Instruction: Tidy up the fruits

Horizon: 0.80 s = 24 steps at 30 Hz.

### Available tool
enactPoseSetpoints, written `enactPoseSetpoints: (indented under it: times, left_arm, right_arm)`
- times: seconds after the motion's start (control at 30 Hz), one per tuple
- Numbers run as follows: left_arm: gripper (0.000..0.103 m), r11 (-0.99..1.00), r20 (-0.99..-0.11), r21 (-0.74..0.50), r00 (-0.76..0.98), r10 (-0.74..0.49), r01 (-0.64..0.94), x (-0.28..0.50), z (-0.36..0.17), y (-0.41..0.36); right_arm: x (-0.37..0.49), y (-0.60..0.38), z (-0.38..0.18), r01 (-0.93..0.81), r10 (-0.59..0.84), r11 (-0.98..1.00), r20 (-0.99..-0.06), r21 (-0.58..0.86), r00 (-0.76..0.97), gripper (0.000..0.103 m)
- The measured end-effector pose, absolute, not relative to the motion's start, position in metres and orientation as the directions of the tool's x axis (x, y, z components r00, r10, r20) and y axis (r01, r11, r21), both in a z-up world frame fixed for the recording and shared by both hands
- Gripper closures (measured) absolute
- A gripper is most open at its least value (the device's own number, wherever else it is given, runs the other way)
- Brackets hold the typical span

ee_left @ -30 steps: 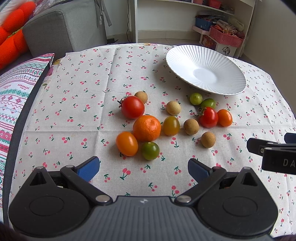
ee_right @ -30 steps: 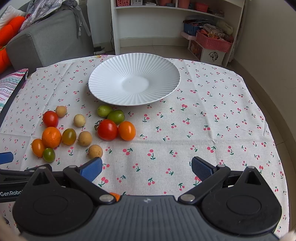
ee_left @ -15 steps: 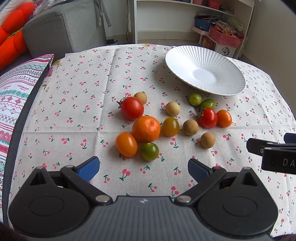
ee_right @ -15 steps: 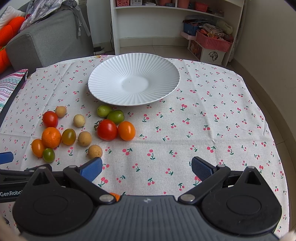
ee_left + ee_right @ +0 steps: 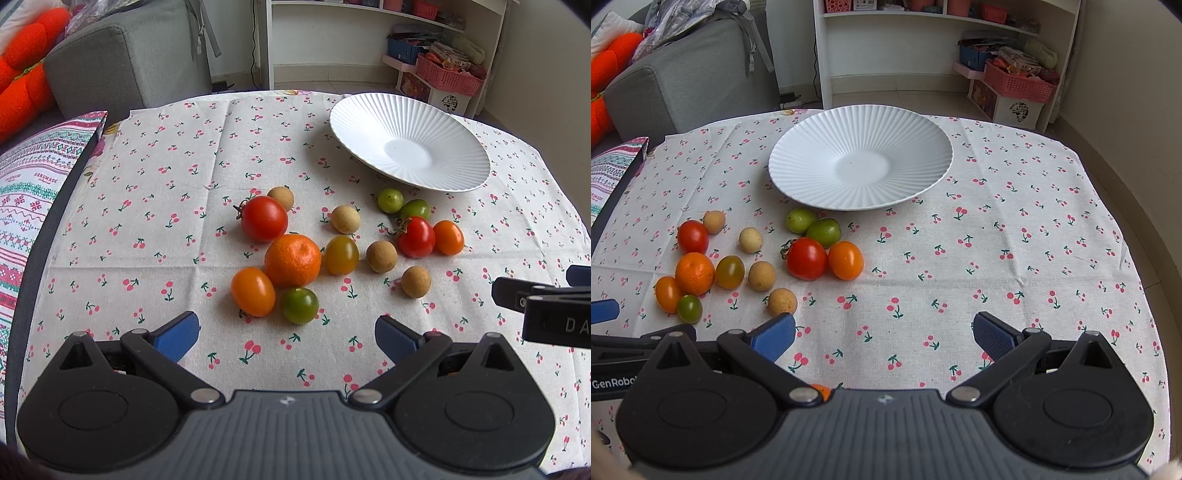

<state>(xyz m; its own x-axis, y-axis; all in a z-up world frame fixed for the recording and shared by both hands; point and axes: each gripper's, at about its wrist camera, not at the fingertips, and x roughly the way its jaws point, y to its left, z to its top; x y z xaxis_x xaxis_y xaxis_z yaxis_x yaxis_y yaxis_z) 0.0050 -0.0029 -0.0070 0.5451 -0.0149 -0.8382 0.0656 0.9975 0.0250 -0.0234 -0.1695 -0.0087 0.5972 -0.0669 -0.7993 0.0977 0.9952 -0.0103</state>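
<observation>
Several small fruits lie loose on the cherry-print cloth: a mandarin [image 5: 293, 260], red tomatoes [image 5: 264, 218] [image 5: 416, 236], orange tomatoes [image 5: 253, 291] [image 5: 448, 237], green ones [image 5: 299, 305], tan longans [image 5: 416, 281]. The white ribbed plate [image 5: 373, 122] stands empty behind them; it also shows in the right wrist view [image 5: 812, 155]. My left gripper [image 5: 286, 334] is open and empty just short of the green tomato. My right gripper [image 5: 884, 334] is open and empty over bare cloth, right of the fruits [image 5: 806, 258].
A grey sofa [image 5: 122, 62] and orange cushions [image 5: 22, 81] stand behind the table. A patterned cushion [image 5: 26, 192] lies at the left edge. White shelves with a pink basket [image 5: 1019, 79] are at the back right. A small orange fruit [image 5: 820, 391] peeks beneath my right gripper.
The left wrist view has shifted very slightly; the fruits sit a touch higher in the frame. Both grippers stay open. Nothing was picked up.
</observation>
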Motion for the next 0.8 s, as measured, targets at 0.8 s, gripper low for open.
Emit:
enactPoseSetpoints:
  times: [0.8]
  left_arm:
    - [0.030,0.960,-0.776,-0.079,0.588,-0.228,0.269,0.028,-0.045,0.022]
  right_arm:
    - [0.017,-0.189,-0.057,-0.030,0.091,0.995,-0.803,0.091,0.589,0.019]
